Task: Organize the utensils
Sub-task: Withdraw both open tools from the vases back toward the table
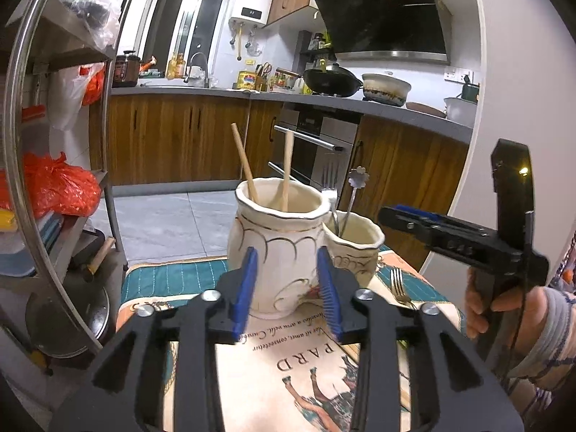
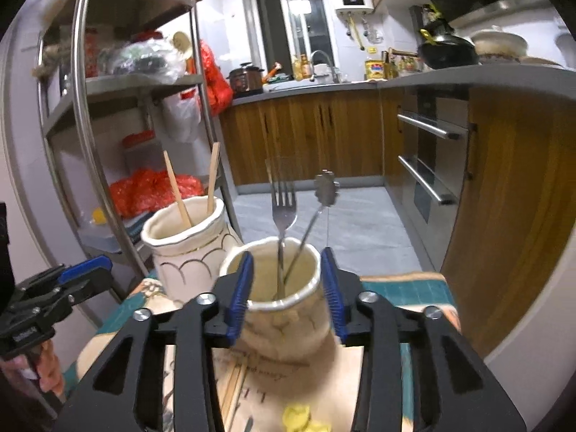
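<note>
A tall cream jar (image 1: 277, 252) with gold lines stands on a printed cloth (image 1: 288, 367) and holds two wooden chopsticks (image 1: 244, 165). Touching its right side is a smaller cream jar (image 2: 288, 324) holding a metal fork (image 2: 284, 208) and a flower-topped metal stick (image 2: 325, 189). My left gripper (image 1: 288, 288) is open, its blue pads just in front of the tall jar and apart from it. My right gripper (image 2: 286, 295) is open at the small jar's near rim, with no pad pressing on it. Another fork (image 1: 399, 286) lies on the cloth to the right.
A steel shelf rack (image 2: 136, 82) with red bags stands left of the table. Wooden kitchen cabinets (image 1: 172, 136) and an oven (image 1: 309, 151) lie beyond the tiled floor. Yellow pieces (image 2: 297, 415) lie on the cloth near me. A hand (image 1: 504, 309) holds the right tool.
</note>
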Demonstrator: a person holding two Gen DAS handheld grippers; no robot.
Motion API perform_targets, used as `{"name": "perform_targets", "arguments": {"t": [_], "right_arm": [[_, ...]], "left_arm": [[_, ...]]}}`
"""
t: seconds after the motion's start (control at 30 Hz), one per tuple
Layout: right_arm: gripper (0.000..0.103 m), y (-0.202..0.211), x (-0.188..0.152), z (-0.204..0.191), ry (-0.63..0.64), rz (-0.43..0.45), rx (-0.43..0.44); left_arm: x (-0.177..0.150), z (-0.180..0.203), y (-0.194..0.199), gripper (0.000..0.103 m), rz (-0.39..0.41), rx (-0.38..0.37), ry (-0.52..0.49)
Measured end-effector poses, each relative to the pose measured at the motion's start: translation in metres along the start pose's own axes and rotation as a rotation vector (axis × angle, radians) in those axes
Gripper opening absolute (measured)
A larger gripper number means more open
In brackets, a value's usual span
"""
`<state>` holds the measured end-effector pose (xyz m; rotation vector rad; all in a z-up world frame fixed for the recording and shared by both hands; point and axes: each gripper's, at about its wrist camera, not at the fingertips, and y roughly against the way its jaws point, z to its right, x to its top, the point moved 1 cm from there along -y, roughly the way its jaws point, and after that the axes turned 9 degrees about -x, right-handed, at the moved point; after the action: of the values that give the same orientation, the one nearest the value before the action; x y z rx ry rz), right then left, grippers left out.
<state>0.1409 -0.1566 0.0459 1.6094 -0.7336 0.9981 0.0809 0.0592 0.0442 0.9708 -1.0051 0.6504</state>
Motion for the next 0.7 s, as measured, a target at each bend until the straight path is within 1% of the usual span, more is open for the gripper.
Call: {"name": "perform_targets", "arguments": {"t": [0.03, 0.07, 0.13, 0.17, 0.2, 0.23, 0.3, 0.33, 0.4, 0.5, 0.57, 0.7], "right_arm": [[0.053, 0.008, -0.001, 0.004, -0.011, 0.000, 0.000], [0.056, 0.013, -0.002, 0.007, -0.016, 0.002, -0.004], [0.067, 0.025, -0.005, 0.013, -0.025, 0.009, -0.012], [0.069, 0.034, -0.007, 0.018, -0.033, 0.008, -0.013], [0.078, 0.038, -0.008, 0.020, -0.037, 0.005, -0.012], [0.086, 0.043, -0.009, 0.023, -0.041, 0.000, -0.011], [0.094, 0.054, -0.012, 0.030, -0.047, -0.010, -0.017], [0.095, 0.060, -0.014, 0.035, -0.047, -0.019, -0.025], [0.096, 0.068, -0.019, 0.041, -0.047, -0.028, -0.044], [0.097, 0.077, -0.030, 0.054, -0.048, -0.051, -0.088], [0.098, 0.079, -0.040, 0.062, -0.051, -0.083, -0.121], [0.098, 0.074, -0.061, 0.071, -0.067, -0.162, -0.147]], "left_arm": [[-0.001, 0.004, 0.003, 0.047, 0.003, 0.007, -0.009], [-0.002, 0.008, 0.007, 0.053, 0.007, 0.012, -0.020], [-0.004, 0.014, 0.011, 0.059, 0.006, 0.016, -0.032], [-0.004, 0.018, 0.012, 0.065, 0.003, 0.020, -0.040], [-0.006, 0.023, 0.014, 0.072, 0.000, 0.029, -0.054], [-0.007, 0.027, 0.016, 0.074, -0.001, 0.036, -0.065], [-0.010, 0.033, 0.020, 0.081, -0.003, 0.043, -0.087], [-0.012, 0.037, 0.022, 0.083, -0.005, 0.043, -0.096], [-0.017, 0.042, 0.027, 0.091, -0.013, 0.038, -0.107], [-0.025, 0.045, 0.032, 0.097, -0.032, 0.038, -0.107], [-0.032, 0.043, 0.035, 0.097, -0.053, 0.041, -0.078], [-0.044, 0.035, 0.031, 0.097, -0.104, 0.045, -0.018]]}}
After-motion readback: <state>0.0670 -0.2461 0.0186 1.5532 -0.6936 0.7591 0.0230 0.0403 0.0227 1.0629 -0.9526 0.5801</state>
